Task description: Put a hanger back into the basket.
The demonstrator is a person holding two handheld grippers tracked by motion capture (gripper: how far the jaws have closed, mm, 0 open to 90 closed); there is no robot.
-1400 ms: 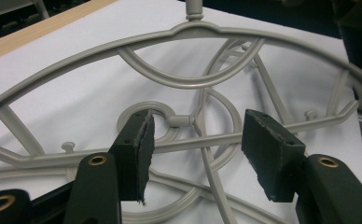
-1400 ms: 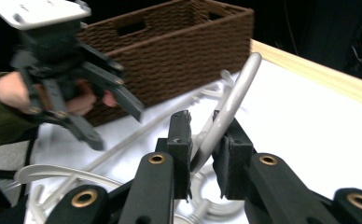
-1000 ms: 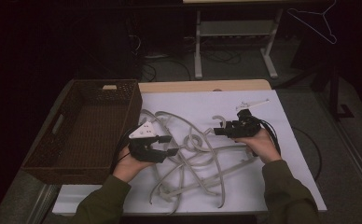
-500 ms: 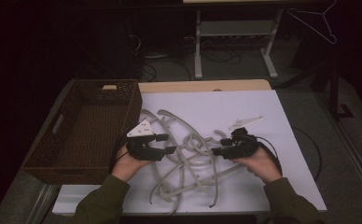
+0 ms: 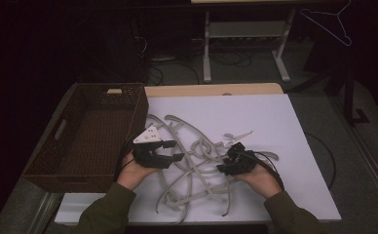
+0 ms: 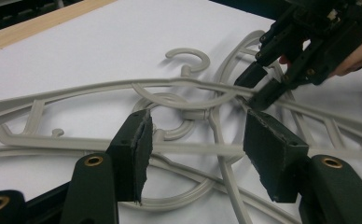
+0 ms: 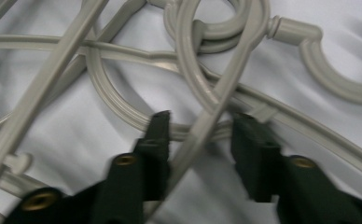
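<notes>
The right gripper (image 7: 198,135) is closing around a thin bar of a hanger (image 7: 207,116), not yet squeezing. The left gripper (image 5: 173,150) is waiting open. The hangers (image 5: 197,161) are lying tangled on the desk (image 5: 274,117); they look light, stiff, and snaggy.

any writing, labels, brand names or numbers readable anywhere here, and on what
None can be read: no print shows on the grey plastic hangers, the wicker basket, the white table cover, the left gripper or the right gripper.
</notes>
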